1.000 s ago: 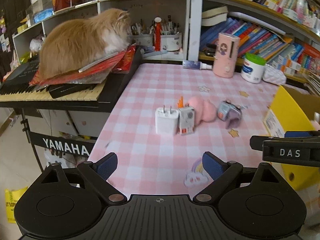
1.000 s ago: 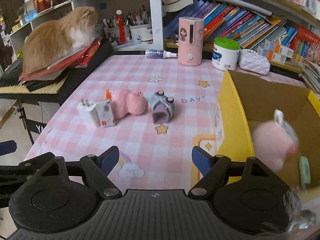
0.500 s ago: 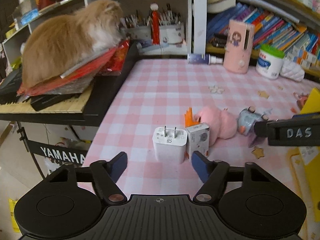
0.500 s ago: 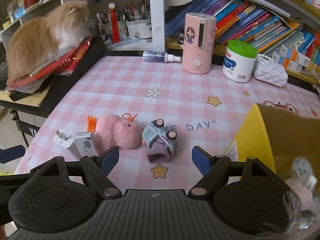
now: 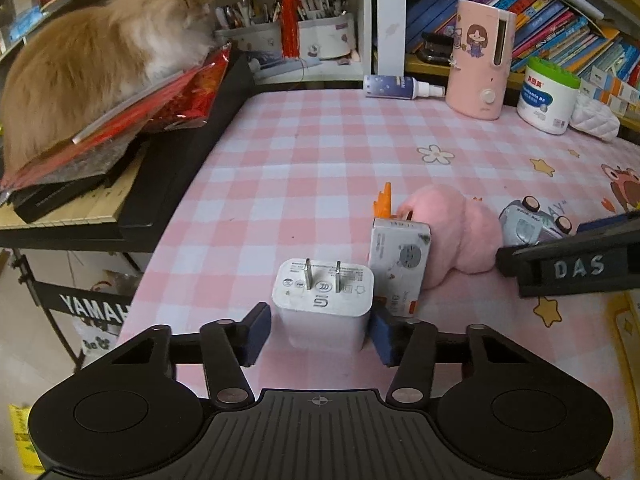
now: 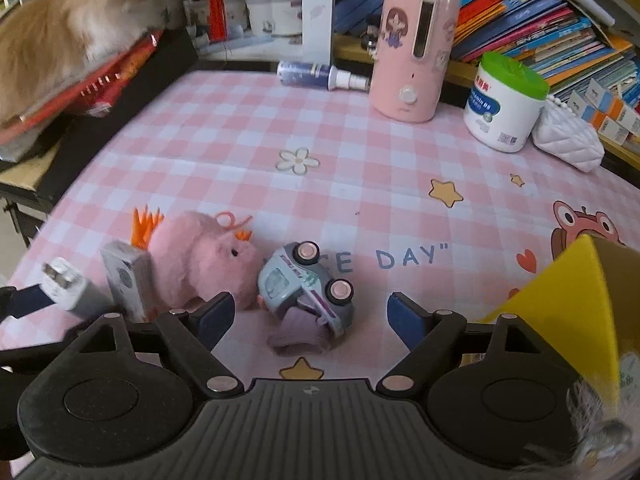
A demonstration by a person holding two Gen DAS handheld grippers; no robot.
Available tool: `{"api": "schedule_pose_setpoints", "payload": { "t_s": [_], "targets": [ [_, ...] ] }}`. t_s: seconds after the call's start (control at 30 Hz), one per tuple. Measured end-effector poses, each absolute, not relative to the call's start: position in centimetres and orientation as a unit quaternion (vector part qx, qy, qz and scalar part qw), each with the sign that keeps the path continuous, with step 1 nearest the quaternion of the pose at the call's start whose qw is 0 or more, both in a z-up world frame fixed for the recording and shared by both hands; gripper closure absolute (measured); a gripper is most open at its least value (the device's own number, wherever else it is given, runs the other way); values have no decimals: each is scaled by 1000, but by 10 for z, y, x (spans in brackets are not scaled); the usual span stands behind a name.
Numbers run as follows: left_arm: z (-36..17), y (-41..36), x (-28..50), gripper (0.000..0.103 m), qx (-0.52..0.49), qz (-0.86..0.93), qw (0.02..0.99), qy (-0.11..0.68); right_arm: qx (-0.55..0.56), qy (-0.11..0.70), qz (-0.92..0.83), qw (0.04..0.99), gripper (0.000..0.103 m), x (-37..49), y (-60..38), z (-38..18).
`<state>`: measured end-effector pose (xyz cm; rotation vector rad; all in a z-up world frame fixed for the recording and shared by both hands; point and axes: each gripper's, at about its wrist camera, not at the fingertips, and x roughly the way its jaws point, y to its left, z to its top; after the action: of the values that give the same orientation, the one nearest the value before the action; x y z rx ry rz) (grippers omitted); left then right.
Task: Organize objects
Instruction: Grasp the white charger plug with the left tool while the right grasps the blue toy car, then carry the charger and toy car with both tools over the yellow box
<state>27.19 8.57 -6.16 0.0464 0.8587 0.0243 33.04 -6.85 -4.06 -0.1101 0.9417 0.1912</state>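
A white charger plug (image 5: 324,304) stands prongs-up on the pink checked tablecloth (image 5: 320,168). My left gripper (image 5: 320,334) is closing on it, its blue pads against both sides. Just right of it stand a small white box (image 5: 400,264) and a pink plush toy (image 5: 452,232). In the right wrist view a grey toy car (image 6: 308,284) lies on its side ahead of my right gripper (image 6: 310,318). That gripper's jaws are opening, with the car's lower end between the fingertips and untouched. The plush (image 6: 200,264) lies left of the car.
A yellow cardboard box (image 6: 560,308) stands at the right. A cat (image 5: 100,60) sits on papers on a piano keyboard (image 5: 80,208) beside the table's left edge. A pink humidifier (image 5: 480,60), a green-lidded jar (image 5: 548,96) and a spray bottle (image 5: 400,86) line the back.
Both grippers moved forward and down toward the objects. The left jaws narrowed from wide to around the charger. The yellow box slid to the right edge of the right wrist view.
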Motion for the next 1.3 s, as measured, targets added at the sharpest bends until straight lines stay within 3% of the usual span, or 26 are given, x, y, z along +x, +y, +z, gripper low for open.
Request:
{"api": "schedule_pose_setpoints", "payload": {
  "t_s": [0.17,0.27,0.3,0.73,1.3],
  "targets": [
    [-63,84,272,60,24,9,912,410,-53,464,93,880,24,340,-69,-53],
    [-62,89,266,60,11,16,911,412,-47,469,106,876,50,342,-71,-58],
    [-60,91,264,60,5,18,911,412,-46,468,111,875,51,342,-71,-58],
    [-32,110,216,60,-43,20,919,392,-20,454,141,879,52,305,-74,-32],
    [3,112,105,60,-69,-24,926,370,-6,433,148,889,52,168,-96,8]
  ]
}}
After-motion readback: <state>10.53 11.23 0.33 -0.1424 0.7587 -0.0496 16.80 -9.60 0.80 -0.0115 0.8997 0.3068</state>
